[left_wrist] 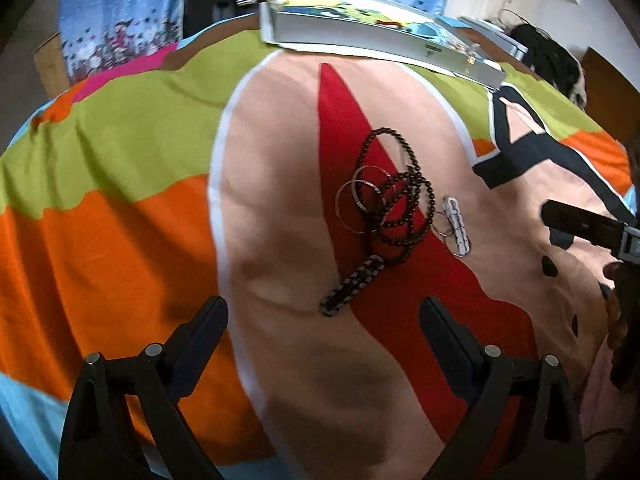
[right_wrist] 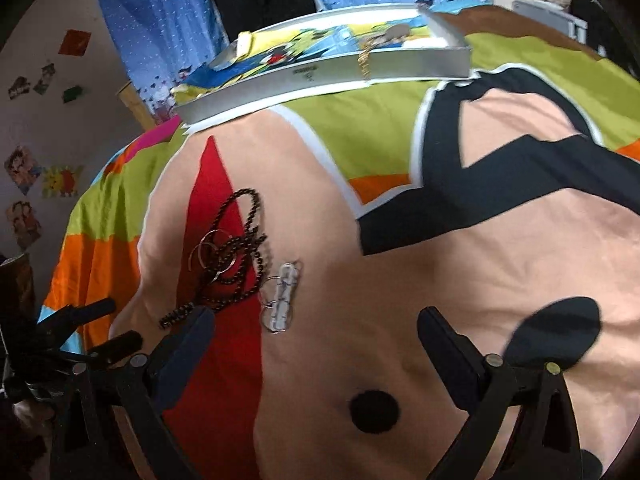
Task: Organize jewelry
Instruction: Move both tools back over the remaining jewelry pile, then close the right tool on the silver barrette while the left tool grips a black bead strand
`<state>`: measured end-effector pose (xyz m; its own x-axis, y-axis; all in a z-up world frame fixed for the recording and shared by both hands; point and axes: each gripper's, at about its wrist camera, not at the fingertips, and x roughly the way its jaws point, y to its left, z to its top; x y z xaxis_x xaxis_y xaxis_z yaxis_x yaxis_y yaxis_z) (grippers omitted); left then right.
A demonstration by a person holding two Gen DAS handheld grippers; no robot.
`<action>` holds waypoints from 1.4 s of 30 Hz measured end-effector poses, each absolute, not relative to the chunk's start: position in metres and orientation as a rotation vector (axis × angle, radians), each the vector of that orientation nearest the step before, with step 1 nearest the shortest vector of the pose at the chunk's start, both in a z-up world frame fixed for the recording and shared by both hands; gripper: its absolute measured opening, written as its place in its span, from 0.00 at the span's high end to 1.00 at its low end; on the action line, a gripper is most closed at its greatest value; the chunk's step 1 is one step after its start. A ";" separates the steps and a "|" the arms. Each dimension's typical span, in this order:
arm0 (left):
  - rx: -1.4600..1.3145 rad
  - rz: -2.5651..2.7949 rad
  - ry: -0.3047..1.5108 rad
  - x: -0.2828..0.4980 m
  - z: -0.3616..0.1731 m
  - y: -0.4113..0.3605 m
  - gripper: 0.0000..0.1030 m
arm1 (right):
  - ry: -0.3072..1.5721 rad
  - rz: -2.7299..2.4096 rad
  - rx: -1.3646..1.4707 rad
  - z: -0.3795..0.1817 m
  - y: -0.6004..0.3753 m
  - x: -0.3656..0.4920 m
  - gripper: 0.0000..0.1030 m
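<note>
1. Both tools empty: left gripper (left_wrist: 324,320) and right gripper (right_wrist: 316,332) are spread wide, above the bedspread (left_wrist: 120,240).
2. The jewelry is piled mid-bed: the bead necklace (left_wrist: 404,200) tangles through the silver bangles (left_wrist: 360,200), so grabbing one probably drags everything.
3. The white tray (right_wrist: 360,72) sits far off, so stuff could drop en route.

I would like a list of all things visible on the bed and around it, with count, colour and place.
bead necklace: one, dark, coiled on the red patch of the cover
thin rings: several, silver, tangled with the necklace
braided band: one, black and grey, nearest the left tool
white piece: one, with small silver rings, right of the necklace
bed cover: one, multicoloured
tray: one, white, far edge of the bed
curtain: blue, behind
left tool: open, empty
right tool: open, empty
</note>
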<state>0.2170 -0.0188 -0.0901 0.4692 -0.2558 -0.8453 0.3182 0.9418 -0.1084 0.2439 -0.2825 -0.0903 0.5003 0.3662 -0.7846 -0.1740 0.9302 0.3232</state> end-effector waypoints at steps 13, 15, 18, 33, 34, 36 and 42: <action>0.158 -0.470 1.073 0.239 -0.124 -0.042 0.66 | 1.066 0.413 0.105 -0.121 -0.242 0.277 0.56; 0.148 -0.462 1.084 0.244 -0.127 -0.041 0.68 | 1.079 0.408 0.111 -0.126 -0.240 0.283 0.60; 0.145 -0.457 1.090 0.247 -0.128 -0.041 0.72 | 1.091 0.404 0.109 -0.131 -0.237 0.289 0.68; -0.003 -0.461 1.128 0.249 -0.122 -0.028 0.99 | 1.067 0.418 0.268 -0.118 -0.256 0.291 0.85; -0.016 -0.462 1.132 0.248 -0.120 -0.027 0.99 | 1.064 0.418 0.283 -0.117 -0.259 0.290 0.85; -0.053 -0.466 1.130 0.247 -0.115 -0.025 0.99 | 1.055 0.415 0.322 -0.115 -0.268 0.290 0.85; -0.176 -0.487 1.091 0.238 -0.091 -0.016 0.99 | 1.009 0.417 0.381 -0.105 -0.280 0.289 0.85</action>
<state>0.2382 -0.0156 -0.0914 0.3685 -0.4620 -0.8067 0.2923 0.8814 -0.3712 0.2894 -0.2804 -0.1050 0.4676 0.5022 -0.7274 -0.1585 0.8572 0.4899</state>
